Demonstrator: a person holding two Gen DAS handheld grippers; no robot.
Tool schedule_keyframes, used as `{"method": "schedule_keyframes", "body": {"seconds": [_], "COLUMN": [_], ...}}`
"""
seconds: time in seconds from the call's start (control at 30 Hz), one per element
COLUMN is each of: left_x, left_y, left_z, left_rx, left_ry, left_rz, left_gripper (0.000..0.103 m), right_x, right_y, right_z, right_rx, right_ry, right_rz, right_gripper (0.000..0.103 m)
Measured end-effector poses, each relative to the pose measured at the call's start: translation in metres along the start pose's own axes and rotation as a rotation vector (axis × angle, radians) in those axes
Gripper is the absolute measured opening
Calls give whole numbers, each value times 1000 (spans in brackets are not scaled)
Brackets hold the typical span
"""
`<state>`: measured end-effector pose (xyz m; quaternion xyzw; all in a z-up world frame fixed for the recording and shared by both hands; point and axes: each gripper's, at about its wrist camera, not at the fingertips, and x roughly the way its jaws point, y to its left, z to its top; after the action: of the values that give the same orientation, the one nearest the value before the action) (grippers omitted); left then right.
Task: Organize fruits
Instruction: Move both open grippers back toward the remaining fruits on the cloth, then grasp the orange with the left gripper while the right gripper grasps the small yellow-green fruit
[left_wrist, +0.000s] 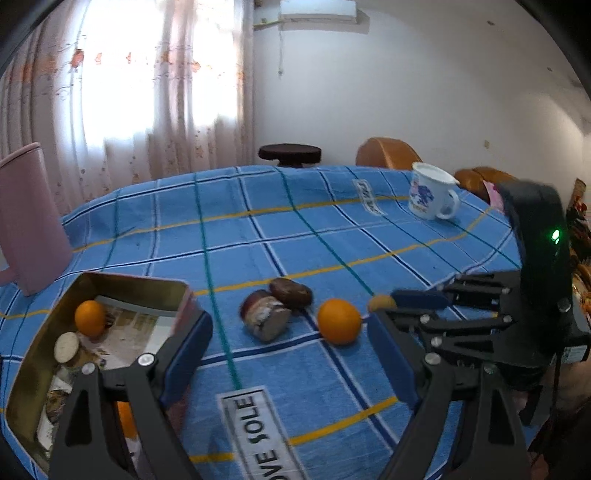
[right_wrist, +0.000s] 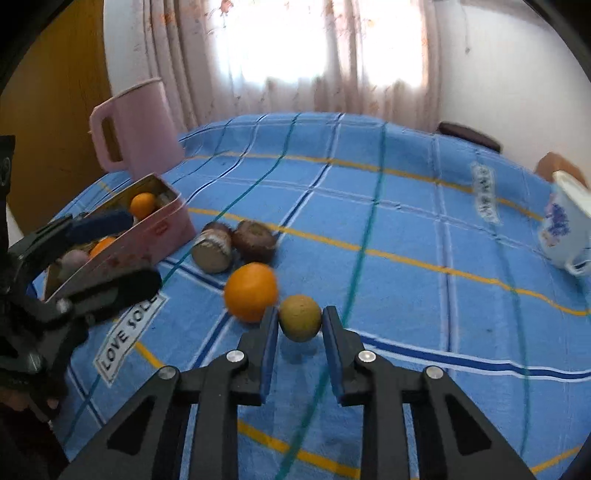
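We see our right tool closed around a small round yellow-brown fruit, one blue pad on each side of it, touching or nearly so. The fruit is near-spherical, so no long axis or heading can be told. From the left wrist view the same fruit peeks out at the tips of the right tool, low over the desk with its blue checked cloth.

Just to the left of the held fruit, touching the left pad in the right view, an orange sits on the cloth. Beyond it lie two brown pieces: a stubby cylinder on its side, its pale flat end facing the right camera and its long axis running away toward the tin, and a rounder dark brown fruit touching it.

Our left tool is spread wide and holds nothing, its left finger right beside the near wall of the open tin. Inside the tin we see another orange and a pale-ended brown piece; further contents are blurred.

A pink jug stands behind the tin, and a white mug stands well apart at the far right.
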<state>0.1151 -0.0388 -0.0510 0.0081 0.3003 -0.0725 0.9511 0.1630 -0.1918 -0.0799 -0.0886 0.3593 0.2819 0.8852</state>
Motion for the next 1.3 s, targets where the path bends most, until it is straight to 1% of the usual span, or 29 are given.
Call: {"method": "schedule_keyframes", "body": {"seconds": [0.03, 0.1, 0.17, 0.2, 0.27, 0.37, 0.43, 0.53, 0.57, 0.63, 0.7, 0.83, 0.93, 0.97, 1.07, 1.2, 1.3], "left_x": [2, 8, 16, 21, 29, 39, 44, 53, 55, 58, 64, 74, 76, 76, 73, 61, 54], "left_y": [-3, -12, -18, -22, -27, -32, -36, -43, -45, -45, -46, -41, -40, -40, -42, -45, -45], "left_z": [1, 2, 3, 3, 3, 5, 6, 7, 8, 12, 12, 14, 15, 15, 14, 15, 16], "left_rx": [6, 20, 32, 38, 46, 55, 60, 74, 80, 82, 94, 77, 77, 76, 80, 78, 74], "left_ry": [4, 19, 41, 56, 84, 124, 139, 167, 169, 169, 186, 220, 223, 223, 209, 157, 123], "left_rz": [-3, -15, -29, -36, -47, -58, -54, -55, -39, -29, 3, 14, 21, 20, 0, -28, -30], "left_gripper": [87, 81, 72, 71, 59, 49, 45, 46, 45, 45, 45, 45, 38, 37, 37, 37, 37], "right_x": [-3, -8, -11, -12, -16, -19, -19, -19, -19, -20, -19, -18, -17, -17, -20, -28, -33], "right_y": [-3, -11, -20, -23, -29, -31, -30, -29, -30, -31, -32, -32, -30, -30, -30, -30, -28], "right_z": [0, 0, -1, -1, -2, -2, -2, -2, -2, -3, -3, -3, -3, -3, -4, -6, -6], "right_rx": [2, 18, 33, 38, 60, 68, 67, 67, 71, 76, 81, 80, 73, 72, 72, 69, 61], "right_ry": [-10, -28, -38, -40, -53, -66, -71, -73, -76, -77, -72, -66, -64, -66, -84, -122, -147], "right_rz": [-23, -48, -74, -77, -71, -68, -67, -62, -60, -55, -52, -54, -61, -61, -58, -54, -55], "right_gripper": [26, 26, 26, 26, 26, 26, 26, 26, 26, 26, 26, 26, 26, 26, 26, 26, 26]}}
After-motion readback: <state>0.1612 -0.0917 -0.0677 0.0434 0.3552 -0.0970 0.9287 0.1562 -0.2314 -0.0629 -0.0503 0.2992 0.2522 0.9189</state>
